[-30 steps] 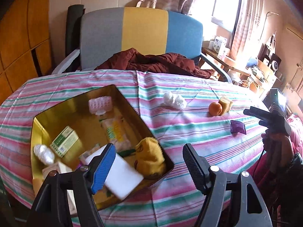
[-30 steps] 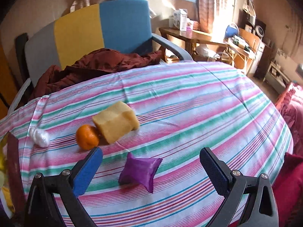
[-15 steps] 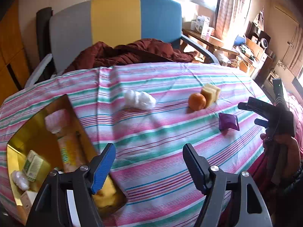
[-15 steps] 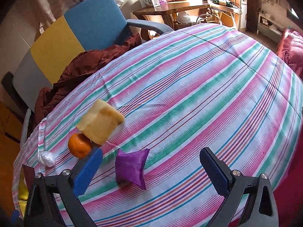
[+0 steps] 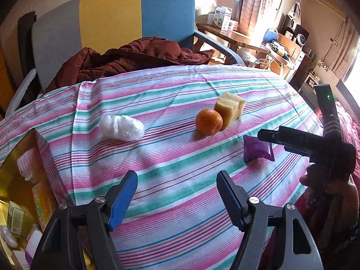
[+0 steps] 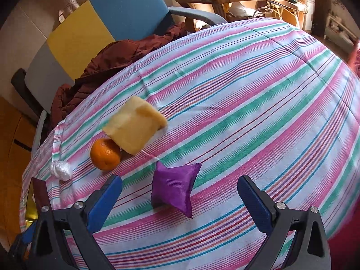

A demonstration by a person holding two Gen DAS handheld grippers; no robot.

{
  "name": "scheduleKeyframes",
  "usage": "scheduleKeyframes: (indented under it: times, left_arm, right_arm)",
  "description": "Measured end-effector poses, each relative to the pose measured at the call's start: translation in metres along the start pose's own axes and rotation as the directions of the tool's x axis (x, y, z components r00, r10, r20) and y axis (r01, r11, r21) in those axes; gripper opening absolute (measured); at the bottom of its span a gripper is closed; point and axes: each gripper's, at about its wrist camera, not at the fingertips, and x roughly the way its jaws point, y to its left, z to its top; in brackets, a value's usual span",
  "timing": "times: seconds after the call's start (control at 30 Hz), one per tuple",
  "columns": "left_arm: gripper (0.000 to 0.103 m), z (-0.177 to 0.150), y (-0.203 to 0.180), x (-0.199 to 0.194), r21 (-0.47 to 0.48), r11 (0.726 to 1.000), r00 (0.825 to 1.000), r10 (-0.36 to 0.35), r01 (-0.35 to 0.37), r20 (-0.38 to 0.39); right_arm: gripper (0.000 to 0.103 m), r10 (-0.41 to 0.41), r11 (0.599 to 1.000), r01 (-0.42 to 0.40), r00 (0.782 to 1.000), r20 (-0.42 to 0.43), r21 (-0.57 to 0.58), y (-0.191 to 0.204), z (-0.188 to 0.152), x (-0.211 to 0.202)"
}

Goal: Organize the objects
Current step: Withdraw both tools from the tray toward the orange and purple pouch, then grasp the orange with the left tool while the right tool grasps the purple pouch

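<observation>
Now | purple packet (image 6: pixel 174 189): puffy, crinkle-edged, lying on cloth | both jaws wide

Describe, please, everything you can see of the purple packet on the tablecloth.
The purple packet is a small, puffy, shiny pouch with crimped, serrated end seams, apparently foil or plastic and sealed. It lies loose on the striped tablecloth, apart from the orange, just ahead of the open right gripper. Nothing grips it.

Bright window glare upper right; fisheye-bent, dark-vignetted edges.
</observation>
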Motion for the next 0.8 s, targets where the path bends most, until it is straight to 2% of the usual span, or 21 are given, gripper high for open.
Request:
scheduleKeyframes:
  times: [0.13, 0.23, 0.33, 0.4, 0.47, 0.6, 0.8]
  left_arm:
    - [0.073, 0.018, -0.012, 0.015, 0.031, 0.998, 0.998, -0.055, 0.055, 0.01]
    - [0.073, 0.031, -0.017, 0.031, 0.05, 0.995, 0.996, -0.09, 0.09, 0.002]
    - [0.073, 0.044, -0.022, 0.049, 0.082, 0.987, 0.99, -0.14, 0.14, -0.013]
    - [0.075, 0.05, -0.026, 0.063, 0.11, 0.983, 0.989, -0.142, 0.144, -0.03]
    - [0.081, 0.055, -0.03, 0.078, 0.143, 0.978, 0.988, -0.145, 0.15, -0.047]
    - [0.082, 0.065, -0.036, 0.1, 0.199, 0.967, 0.986, -0.149, 0.161, -0.073]
    - [0.082, 0.077, -0.035, 0.124, 0.218, 0.958, 0.981, -0.17, 0.186, -0.092]
  right_arm:
    - [0.101, -0.01, 0.999, 0.009, 1.0, -0.021, -0.033, 0.004, -0.003, 0.005]
    - [0.094, -0.016, 0.999, 0.015, 0.999, -0.036, -0.039, 0.004, -0.003, 0.01]
    - [0.094, -0.033, 0.999, 0.031, 0.999, -0.042, -0.031, 0.002, -0.002, 0.012]
    - [0.094, -0.037, 0.999, 0.035, 0.998, -0.048, -0.028, 0.001, -0.002, 0.013]
    - [0.094, -0.04, 0.999, 0.039, 0.998, -0.051, -0.028, 0.001, -0.001, 0.014]
    - [0.094, -0.036, 0.999, 0.035, 0.998, -0.058, -0.018, 0.0, 0.0, 0.016]
    - [0.094, -0.029, 0.999, 0.026, 0.996, -0.082, -0.037, 0.005, -0.001, 0.021]
